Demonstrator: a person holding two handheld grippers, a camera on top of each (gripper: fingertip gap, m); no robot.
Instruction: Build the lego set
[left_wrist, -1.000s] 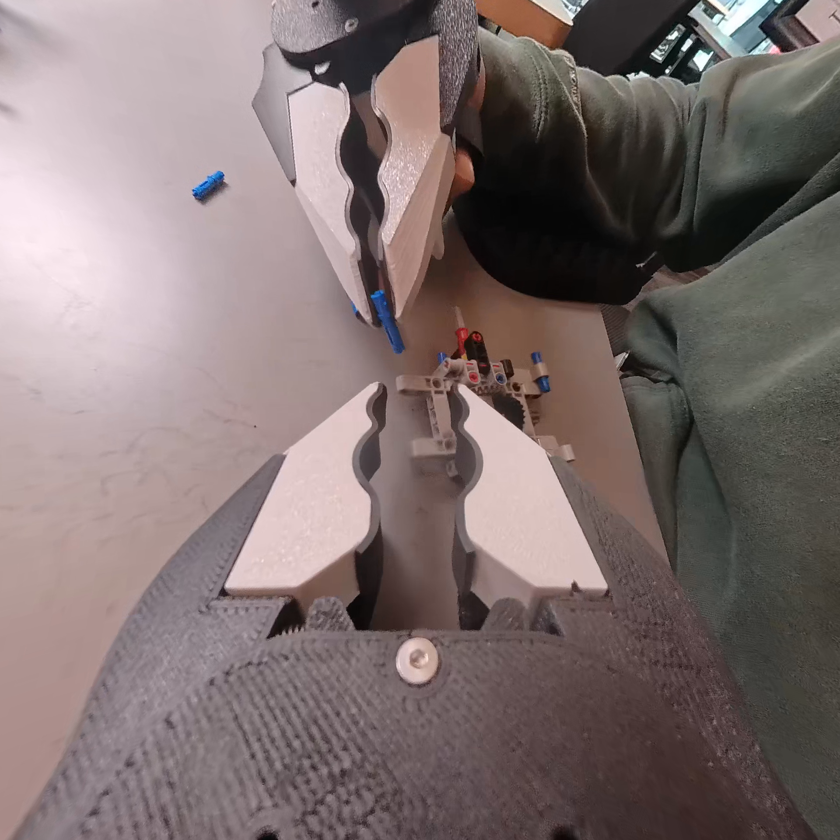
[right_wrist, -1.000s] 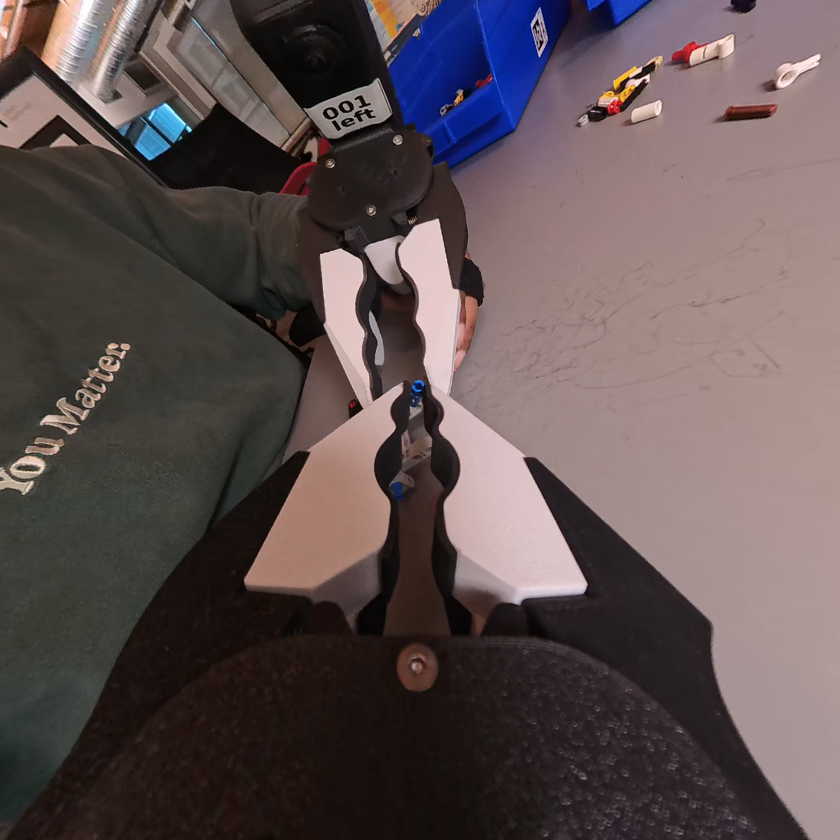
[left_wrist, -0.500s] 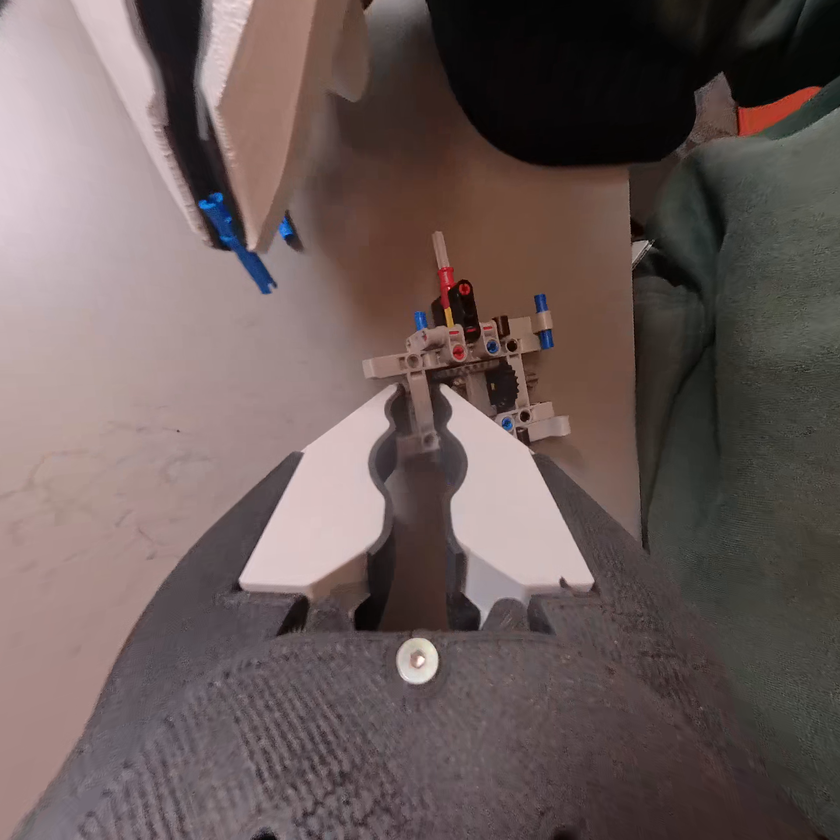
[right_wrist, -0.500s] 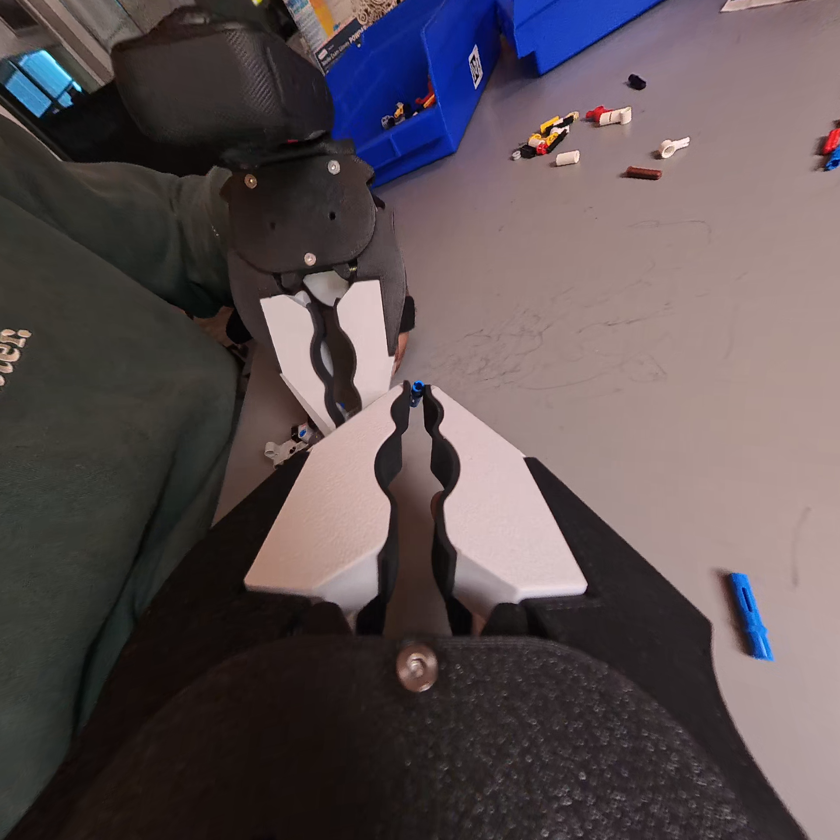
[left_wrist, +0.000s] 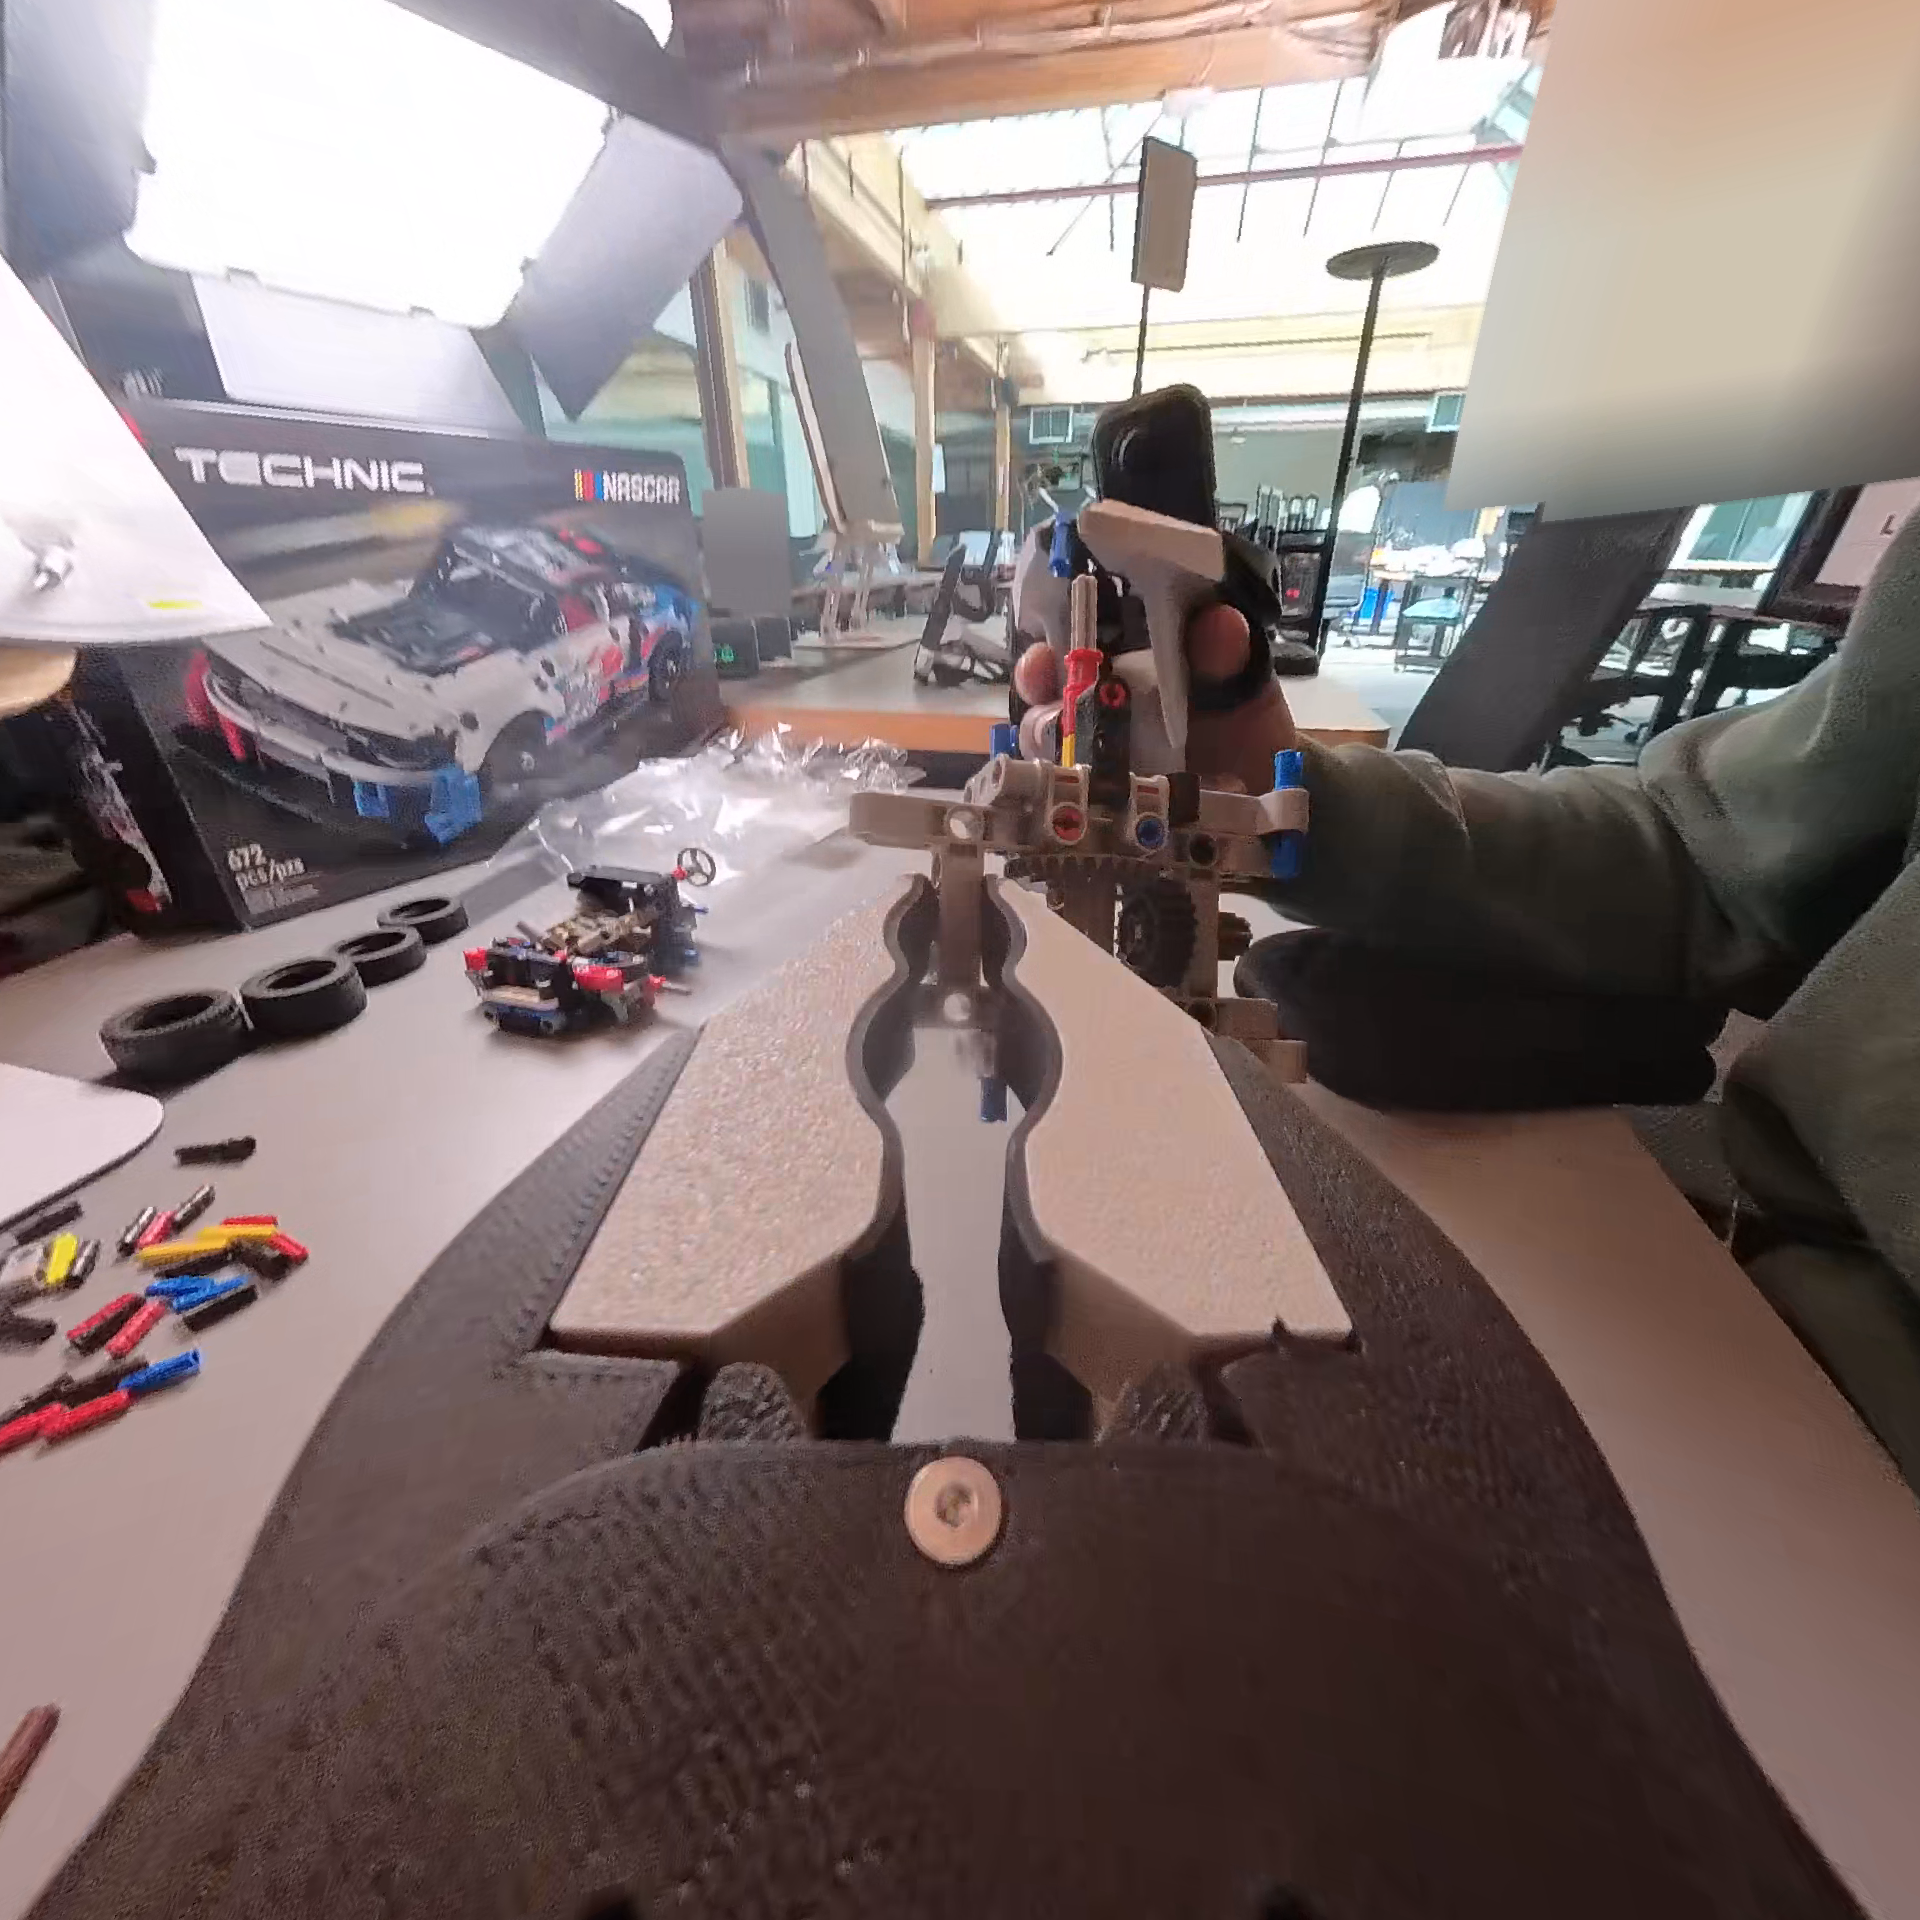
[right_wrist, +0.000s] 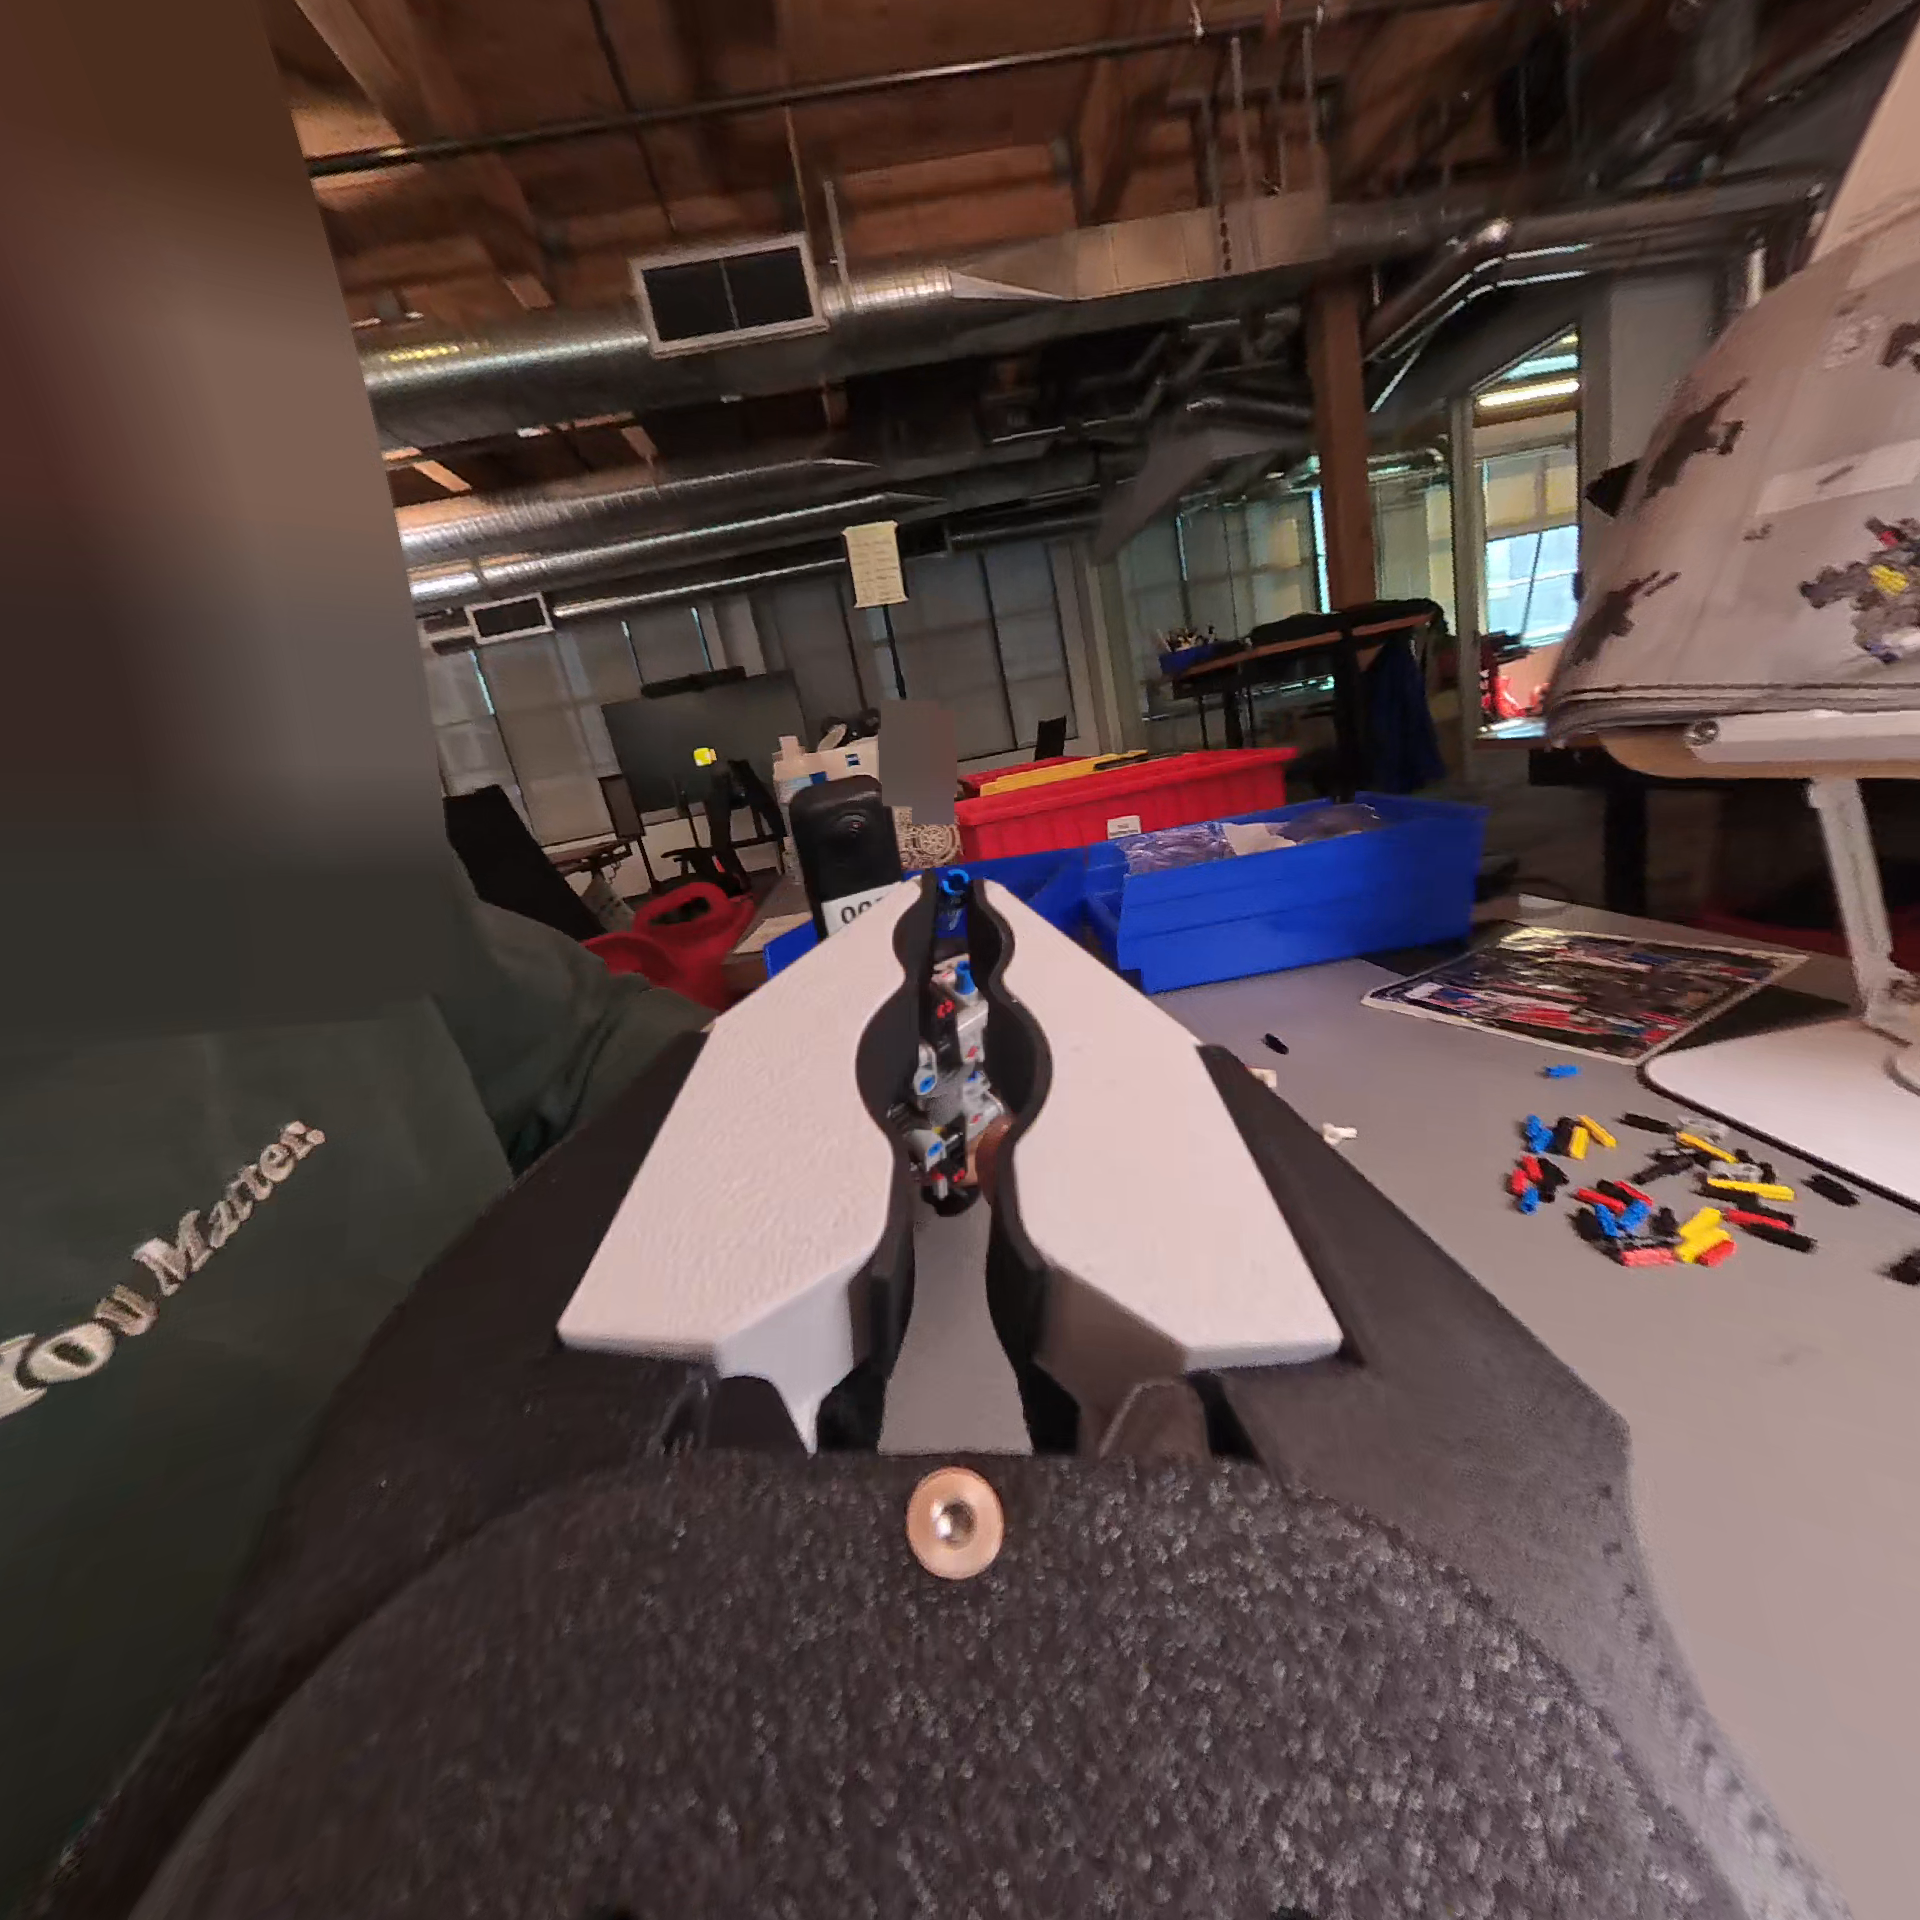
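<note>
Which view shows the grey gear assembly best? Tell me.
The left wrist view: the grey gear assembly shows whole, clamped by the left gripper. The right wrist view shows only a sliver between its fingers.

Place: a big open workshop/maker space is being shown here
Ceiling: wood beams (right_wrist: 935, 156) and bare metal ducting (right_wrist: 623, 343) are being left exposed
Storage: parts are being kept in blue bins (right_wrist: 1299, 883) and a red bin (right_wrist: 1122, 800)
Bench: a grey table (left_wrist: 343, 1122) is being covered with loose building-toy pins (right_wrist: 1662, 1195), tyres (left_wrist: 301, 987) and a kit box (left_wrist: 416, 644)
</note>
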